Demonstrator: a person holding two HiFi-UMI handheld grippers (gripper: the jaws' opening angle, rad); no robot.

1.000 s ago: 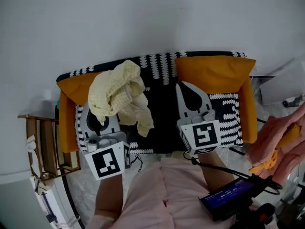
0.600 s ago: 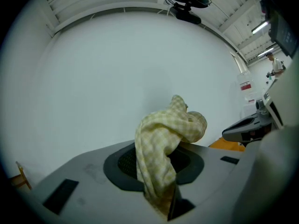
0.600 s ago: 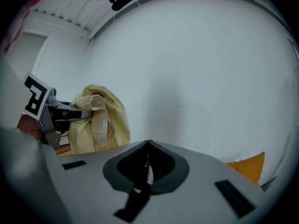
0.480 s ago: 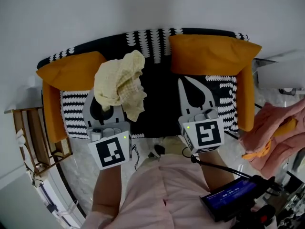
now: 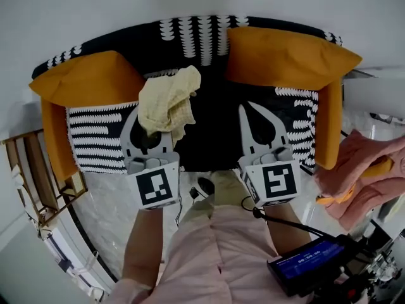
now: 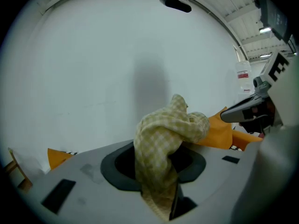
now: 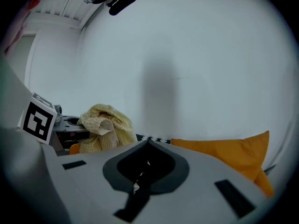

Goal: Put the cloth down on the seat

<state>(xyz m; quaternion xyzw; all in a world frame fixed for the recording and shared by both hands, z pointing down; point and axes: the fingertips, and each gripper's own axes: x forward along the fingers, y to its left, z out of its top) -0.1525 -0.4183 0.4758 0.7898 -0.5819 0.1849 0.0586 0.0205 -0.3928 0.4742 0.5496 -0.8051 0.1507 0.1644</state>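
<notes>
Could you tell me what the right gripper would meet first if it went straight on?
Likely the black-and-white patterned sofa backrest, just beside the orange cushion, or else the white wall behind.

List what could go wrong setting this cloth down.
1. The left gripper has just been opening its jaws with the checked cloth bunched between and draped over them; it could snag and lift away.
2. It hangs close to the orange cushion, so it might land there rather than on the seat.

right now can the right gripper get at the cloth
Probably yes: only bare seat separates the shut right gripper from the cloth, which sits between the jaws of the left gripper; they have just been opening.
</notes>
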